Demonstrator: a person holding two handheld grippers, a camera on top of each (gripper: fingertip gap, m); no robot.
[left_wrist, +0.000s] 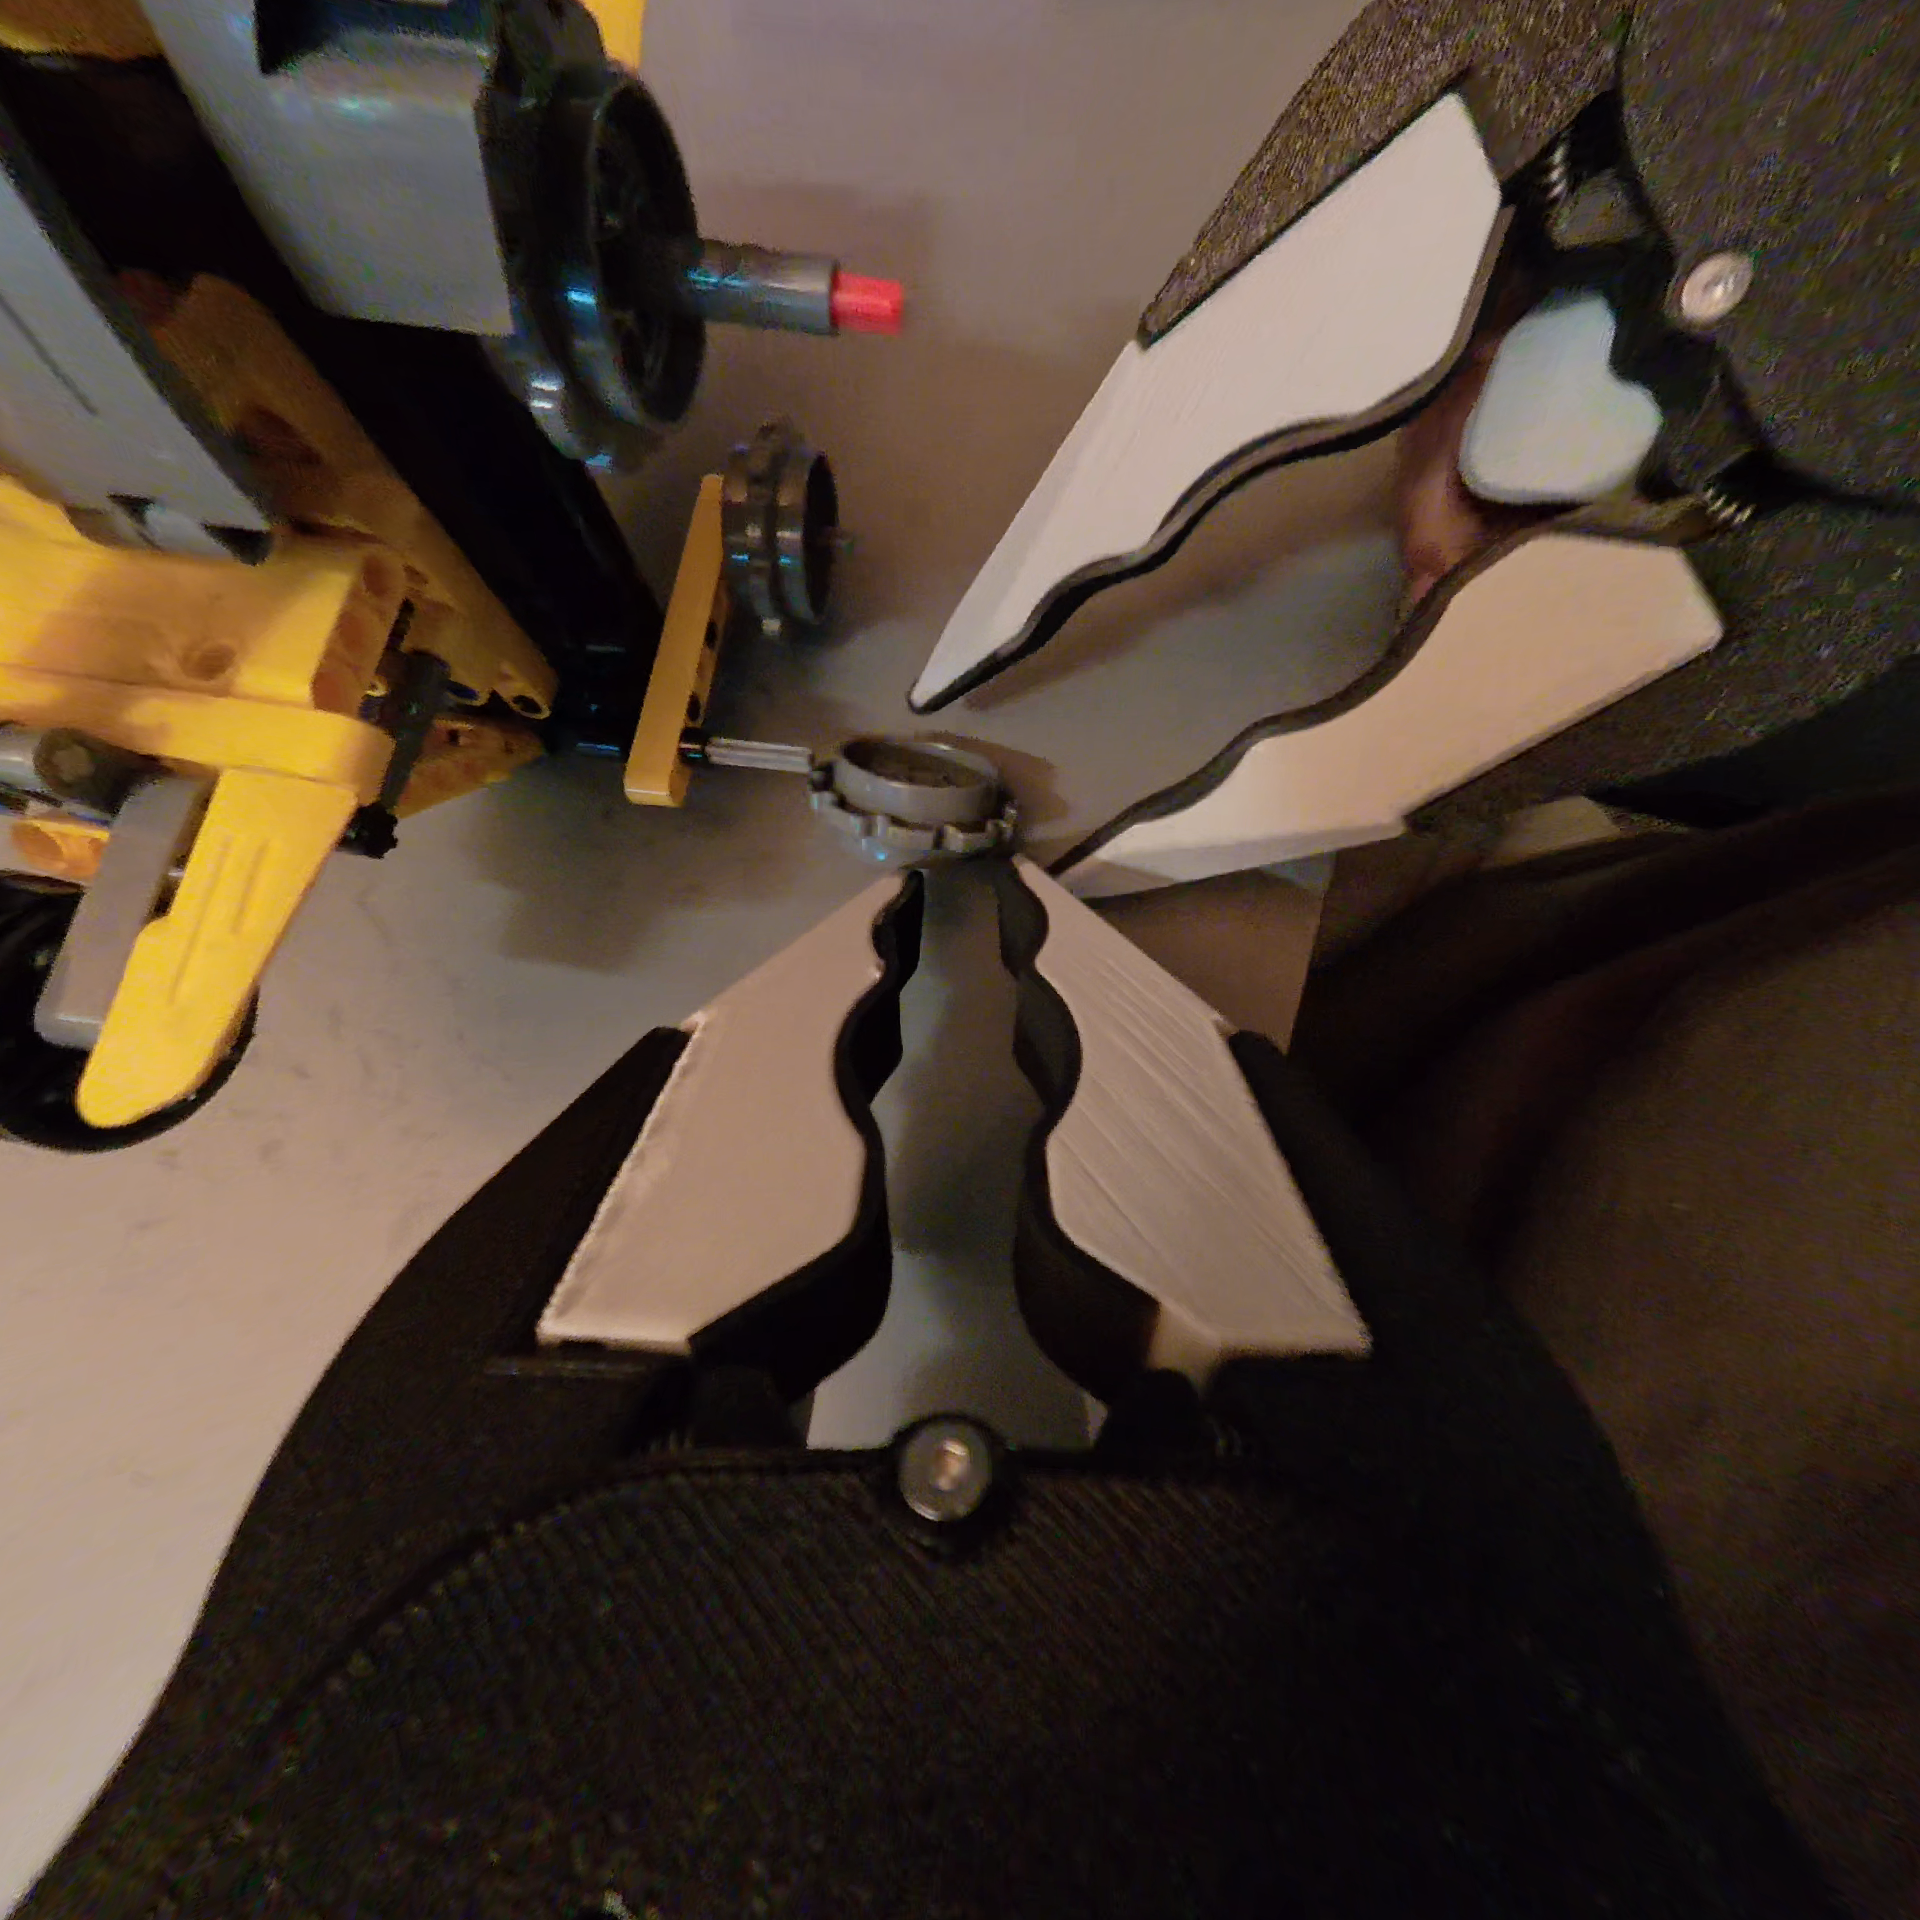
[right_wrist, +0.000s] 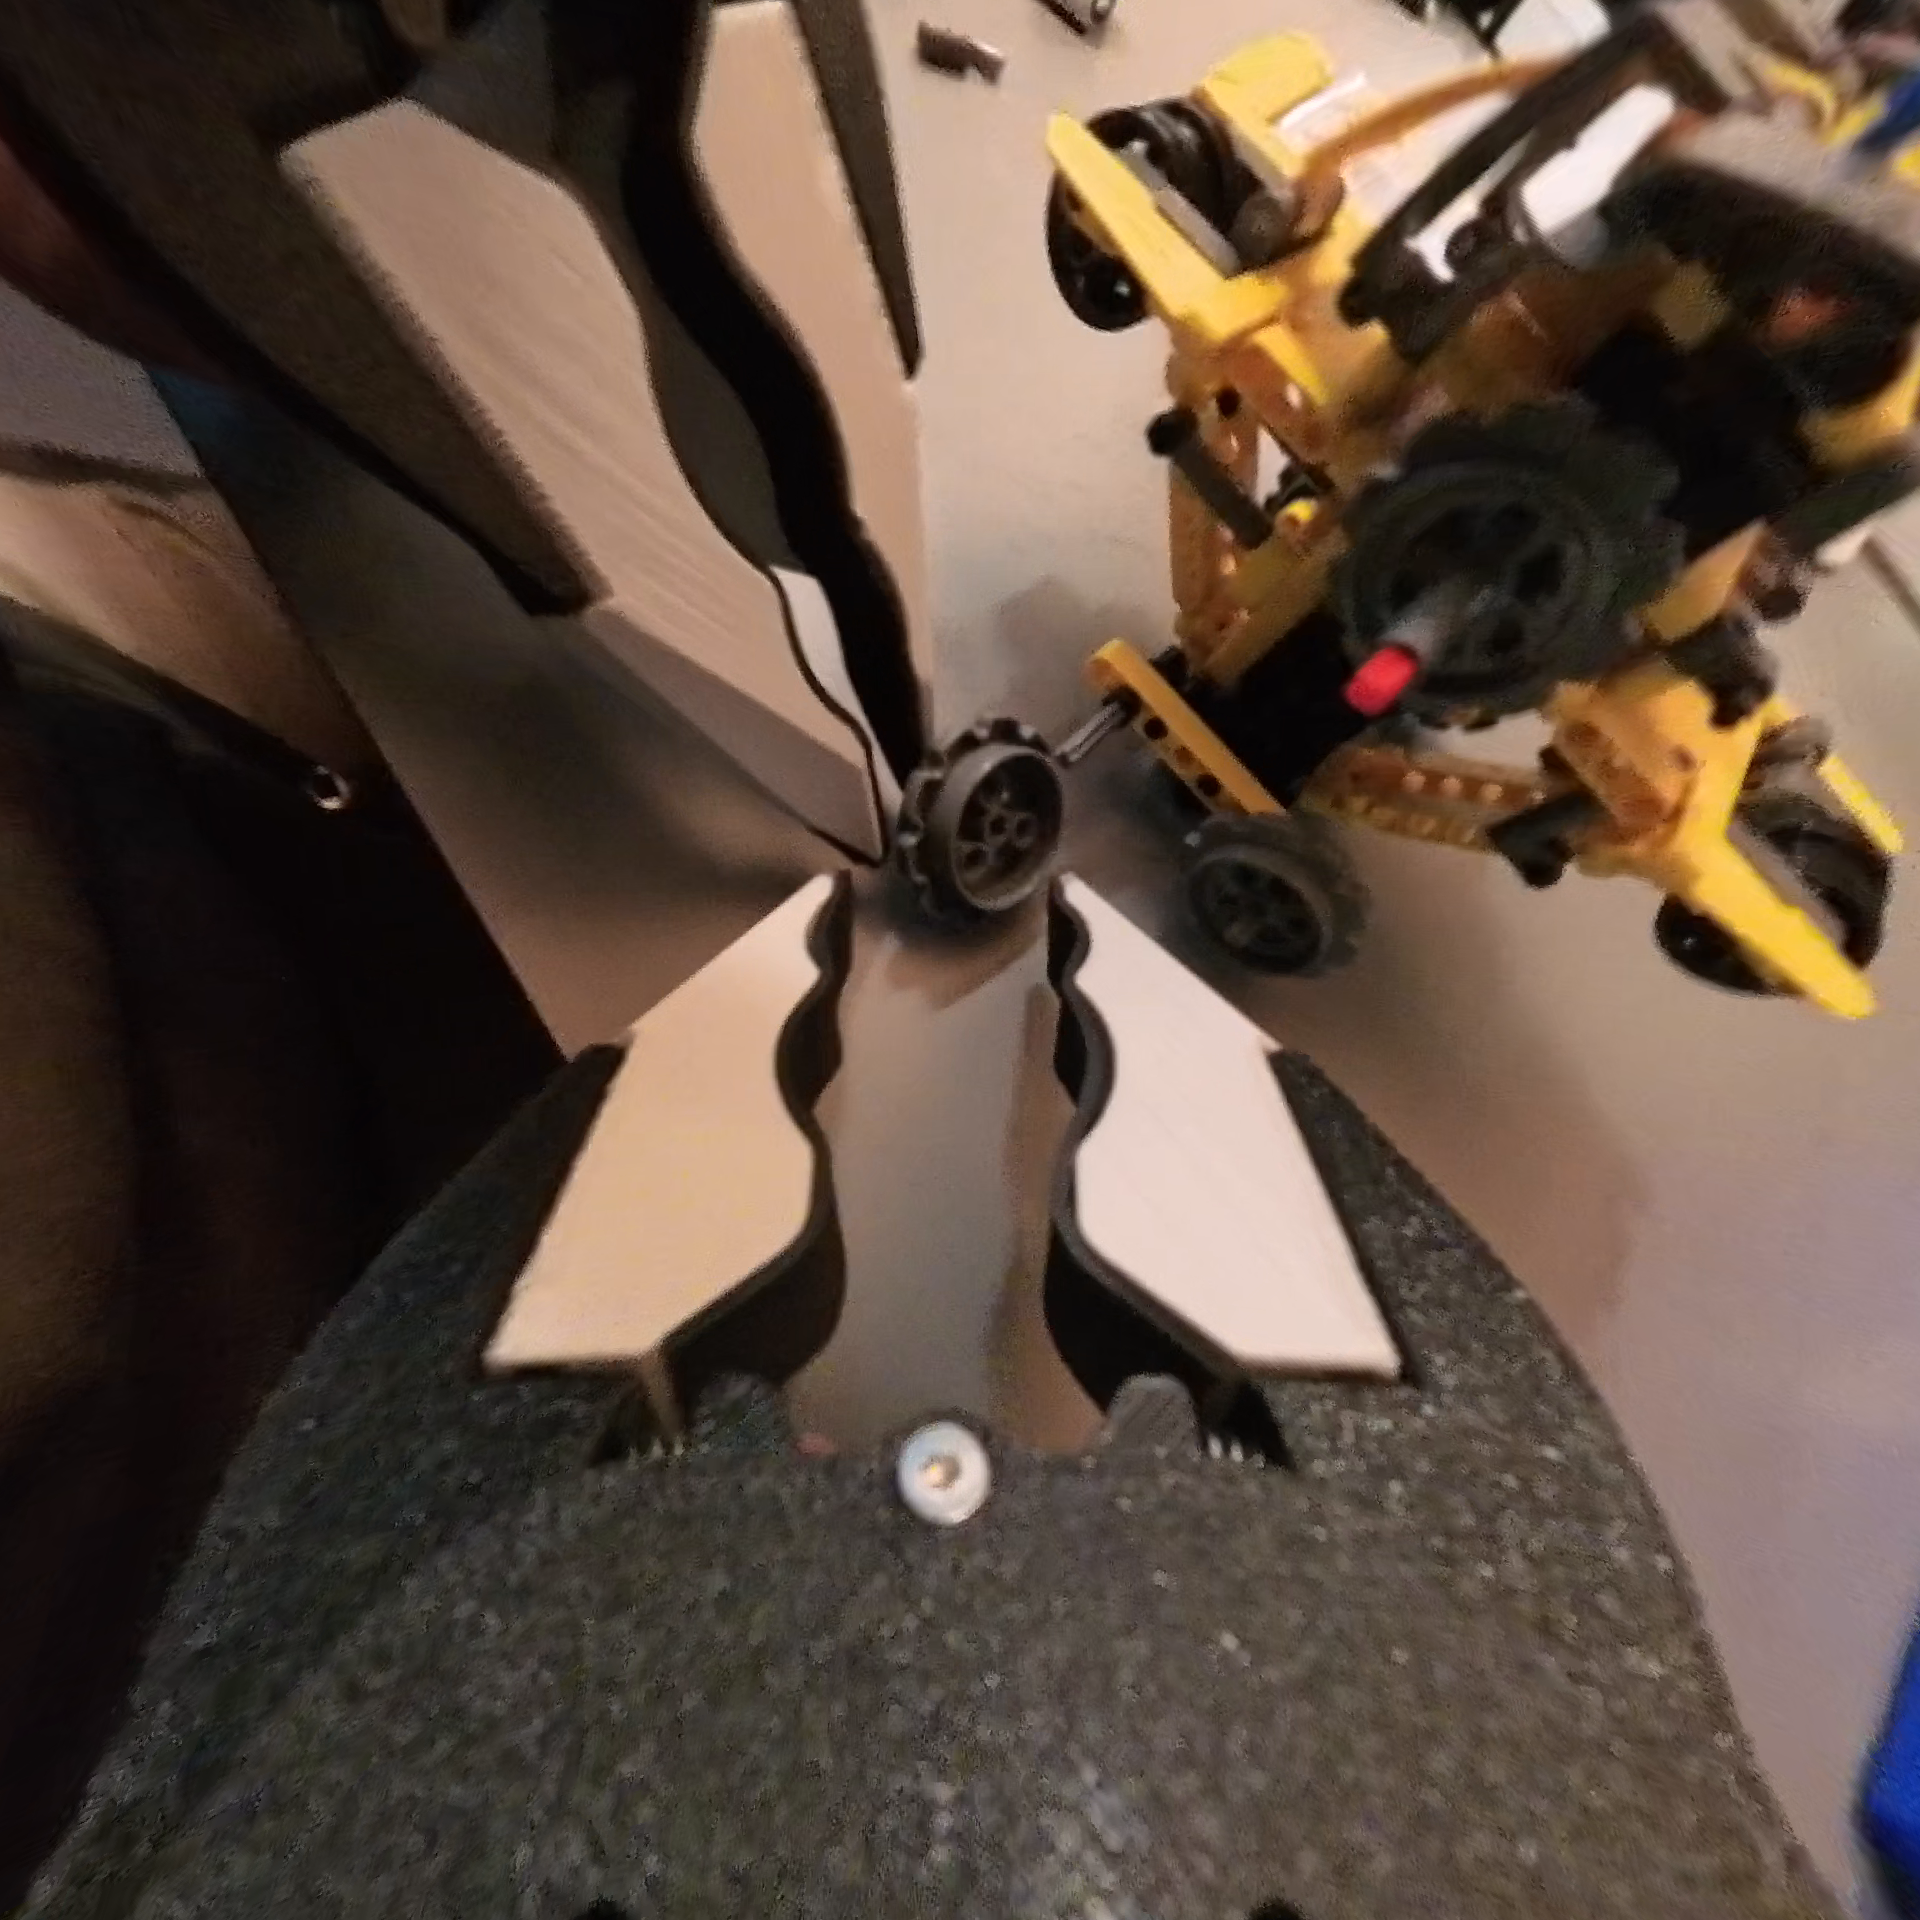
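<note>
A small grey toothed wheel (left_wrist: 914, 800) sits on the end of a thin axle that runs from a yellow beam (left_wrist: 681, 644) of a yellow and black brick-built vehicle (left_wrist: 260, 644). My left gripper (left_wrist: 958, 873) has a narrow gap, and its tips are right at the wheel's near edge. My right gripper (right_wrist: 948, 899) is open, with one tip on each side just below the same wheel (right_wrist: 982, 831). In the right wrist view the left gripper (right_wrist: 899, 800) comes in from the upper left and meets the wheel's left rim. The vehicle (right_wrist: 1558, 520) lies tilted.
A large black hub has a grey axle with a red tip (left_wrist: 868, 301). A second small wheel (right_wrist: 1262, 904) stands by the beam. The pale tabletop (left_wrist: 416, 1039) extends to the left. A small dark piece (right_wrist: 956, 52) lies far back. A blue object (right_wrist: 1891, 1403) is at the right edge. My two grippers' fingertips are within a few centimetres of each other. From either gripper's tips it is about 25 cm to the small dark piece (right_wrist: 956, 52).
</note>
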